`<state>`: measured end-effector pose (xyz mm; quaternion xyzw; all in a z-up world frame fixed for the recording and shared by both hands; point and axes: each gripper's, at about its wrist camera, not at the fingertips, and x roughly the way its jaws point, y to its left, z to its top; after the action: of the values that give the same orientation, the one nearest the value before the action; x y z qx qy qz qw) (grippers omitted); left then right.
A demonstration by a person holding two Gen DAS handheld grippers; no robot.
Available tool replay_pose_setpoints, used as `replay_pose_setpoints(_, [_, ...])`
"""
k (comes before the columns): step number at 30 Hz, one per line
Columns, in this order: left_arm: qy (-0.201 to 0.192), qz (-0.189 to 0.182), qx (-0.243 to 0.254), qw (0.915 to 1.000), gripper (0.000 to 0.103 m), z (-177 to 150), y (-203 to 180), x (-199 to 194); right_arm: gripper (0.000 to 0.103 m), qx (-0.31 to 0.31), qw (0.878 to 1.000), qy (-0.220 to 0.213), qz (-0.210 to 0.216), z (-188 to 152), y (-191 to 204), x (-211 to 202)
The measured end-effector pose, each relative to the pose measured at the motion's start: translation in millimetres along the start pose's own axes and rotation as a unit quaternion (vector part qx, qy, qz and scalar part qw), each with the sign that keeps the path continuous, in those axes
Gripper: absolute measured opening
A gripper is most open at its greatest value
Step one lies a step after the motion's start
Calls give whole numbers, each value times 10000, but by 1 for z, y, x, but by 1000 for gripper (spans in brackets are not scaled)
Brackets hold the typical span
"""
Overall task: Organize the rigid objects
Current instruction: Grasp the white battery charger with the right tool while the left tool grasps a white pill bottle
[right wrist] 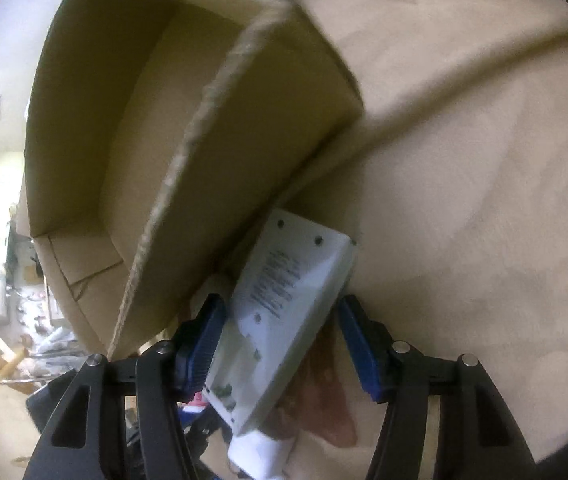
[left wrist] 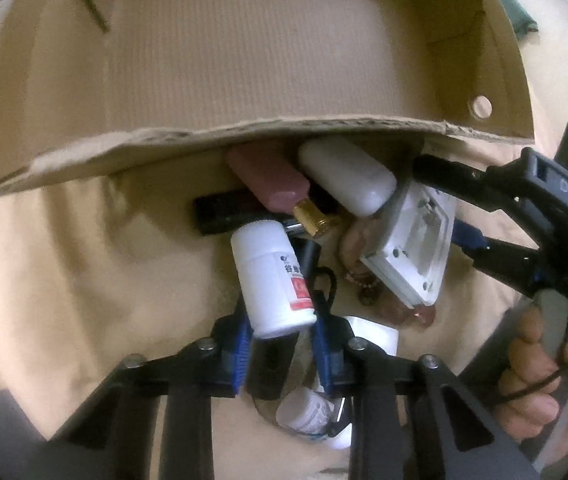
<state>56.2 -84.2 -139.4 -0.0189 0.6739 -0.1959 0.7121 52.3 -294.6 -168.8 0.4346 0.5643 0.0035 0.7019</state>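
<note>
A white pill bottle [left wrist: 268, 272] with a red label stands up out of a pile in front of a cardboard box [left wrist: 244, 80]. My left gripper [left wrist: 282, 320] is shut on its base, with a blue pad on each side. A dark thing lies between the jaws beneath it. At the right, my right gripper [left wrist: 440, 200] is shut on a white rectangular device [left wrist: 408, 252], tilted on edge. In the right wrist view the device [right wrist: 276, 280] lies slanted between that gripper's [right wrist: 280, 300] blue pads, beside the box [right wrist: 124, 120].
The pile holds a pink bottle [left wrist: 268, 180] with a gold cap, a white oblong case [left wrist: 348, 176], a black bar [left wrist: 220, 212], a bead bracelet [left wrist: 360, 280] and a small white bottle [left wrist: 304, 412]. Tan cloth [right wrist: 484, 200] covers the surface. A hand [left wrist: 532, 368] holds the right gripper.
</note>
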Motion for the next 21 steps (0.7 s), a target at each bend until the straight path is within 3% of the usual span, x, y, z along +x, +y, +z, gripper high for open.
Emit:
replay_pose_setpoints(5, [-175, -52, -240, 9995, 24, -4, 6, -14, 32, -180, 9995, -271, 6, -2, 6, -20])
replay_pose_setpoints(9, [-273, -43, -400, 9988, 23, -12, 15, -19, 22, -404, 9982, -451, 21, -11, 12, -38])
replay_pose_setpoints(14, [-363, 29, -522, 9980, 17, -14, 24, -33, 22, -761, 9963, -377, -92, -17, 22, -39])
replay_pose_setpoints(15, [-376, 20, -562, 9977, 3, -16, 27, -36, 22, -804, 9960, -372, -79, -16, 20, -40])
replay_pose_setpoints(16, [-370, 39, -608, 9975, 1, -17, 28, -38, 22, -857, 9956, -377, -94, -18, 22, -40])
replay_pose_setpoints(21, [-473, 2, -625, 9969, 1, -21, 27, -37, 22, -1021, 9936, -458, -179, -27, 23, -44])
